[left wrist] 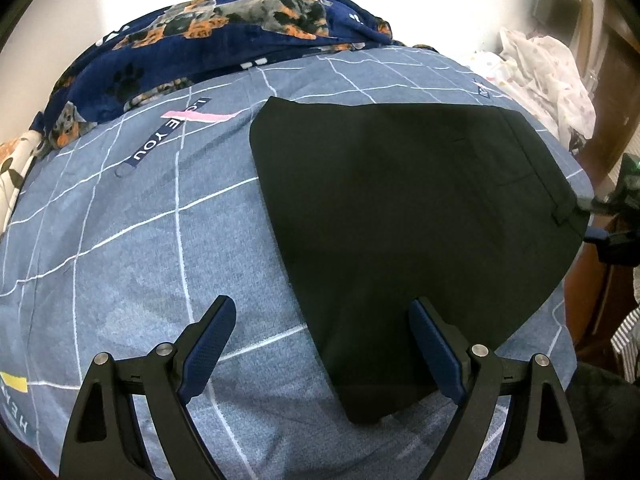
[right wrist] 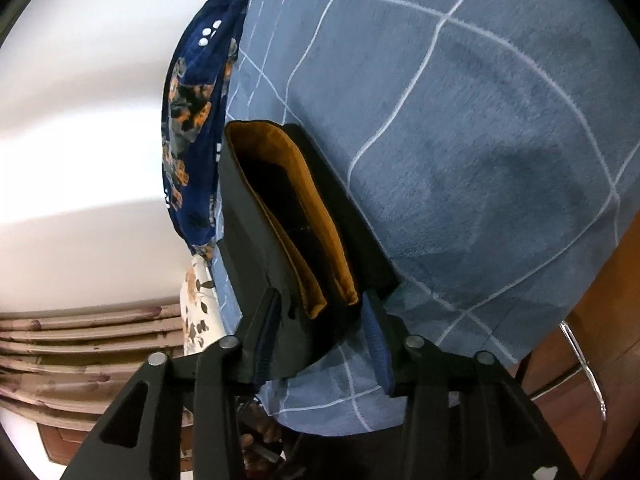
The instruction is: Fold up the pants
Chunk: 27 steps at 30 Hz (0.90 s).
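The black pants (left wrist: 400,208) lie folded flat on the blue checked bedsheet (left wrist: 132,240), waistband at the right. My left gripper (left wrist: 322,312) is open above the sheet, its right finger over the pants' near edge, holding nothing. In the right wrist view the pants' waistband end (right wrist: 256,240) shows its mustard-yellow lining (right wrist: 316,204). My right gripper (right wrist: 318,304) has its fingers on either side of this waistband end, partly closed; the fabric sits between the pads, but I cannot tell if it is clamped.
A navy dog-print blanket (left wrist: 208,44) is bunched along the far edge of the bed. White dotted fabric (left wrist: 548,76) is piled at the right. A wooden surface (right wrist: 600,320) and a metal rail lie past the bed's edge. The wall is white.
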{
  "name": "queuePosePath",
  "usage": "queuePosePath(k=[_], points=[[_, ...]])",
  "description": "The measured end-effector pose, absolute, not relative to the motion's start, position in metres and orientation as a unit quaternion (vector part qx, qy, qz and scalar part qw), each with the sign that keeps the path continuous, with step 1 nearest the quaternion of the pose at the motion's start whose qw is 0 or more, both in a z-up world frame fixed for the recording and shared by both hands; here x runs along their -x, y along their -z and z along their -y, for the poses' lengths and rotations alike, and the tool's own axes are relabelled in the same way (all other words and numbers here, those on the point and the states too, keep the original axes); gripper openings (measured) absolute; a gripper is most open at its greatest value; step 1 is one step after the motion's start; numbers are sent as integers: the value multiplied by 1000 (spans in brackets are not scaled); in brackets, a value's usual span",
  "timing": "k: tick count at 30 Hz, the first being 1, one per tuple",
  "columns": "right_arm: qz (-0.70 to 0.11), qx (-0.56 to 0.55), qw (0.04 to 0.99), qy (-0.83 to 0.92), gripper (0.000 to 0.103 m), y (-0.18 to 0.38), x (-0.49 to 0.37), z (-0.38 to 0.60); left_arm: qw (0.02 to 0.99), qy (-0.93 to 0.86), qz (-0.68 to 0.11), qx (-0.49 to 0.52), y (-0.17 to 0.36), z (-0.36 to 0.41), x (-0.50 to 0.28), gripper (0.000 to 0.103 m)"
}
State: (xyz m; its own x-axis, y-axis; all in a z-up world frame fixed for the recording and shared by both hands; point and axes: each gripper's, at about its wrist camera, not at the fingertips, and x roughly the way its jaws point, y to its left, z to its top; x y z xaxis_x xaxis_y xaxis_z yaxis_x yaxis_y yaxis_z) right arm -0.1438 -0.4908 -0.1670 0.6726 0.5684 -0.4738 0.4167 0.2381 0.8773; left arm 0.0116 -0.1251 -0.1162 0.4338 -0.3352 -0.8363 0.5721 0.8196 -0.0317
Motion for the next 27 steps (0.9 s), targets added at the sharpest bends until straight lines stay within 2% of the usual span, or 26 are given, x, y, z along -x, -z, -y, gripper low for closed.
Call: queuePosePath(k=[2,10,14,21,27], points=[[-404,-601,687,-55,22,166,142,489,837,271,-458,-129,116,125,-12,89],[-375,-560,735,-69,18,140,140,484,838,270,-456,-129,116,124,-13,90],[-407,-567,715,-46,16,168,144,490,836,272,-459,-126,119,124,-12,91],[-398,-595,696,-56,17,178,146,494,836,270,-463,-119,120,122,-14,93],[-412,-545,729,-43,24,159,139,491,836,270,-463,-120,120,123,-14,93]])
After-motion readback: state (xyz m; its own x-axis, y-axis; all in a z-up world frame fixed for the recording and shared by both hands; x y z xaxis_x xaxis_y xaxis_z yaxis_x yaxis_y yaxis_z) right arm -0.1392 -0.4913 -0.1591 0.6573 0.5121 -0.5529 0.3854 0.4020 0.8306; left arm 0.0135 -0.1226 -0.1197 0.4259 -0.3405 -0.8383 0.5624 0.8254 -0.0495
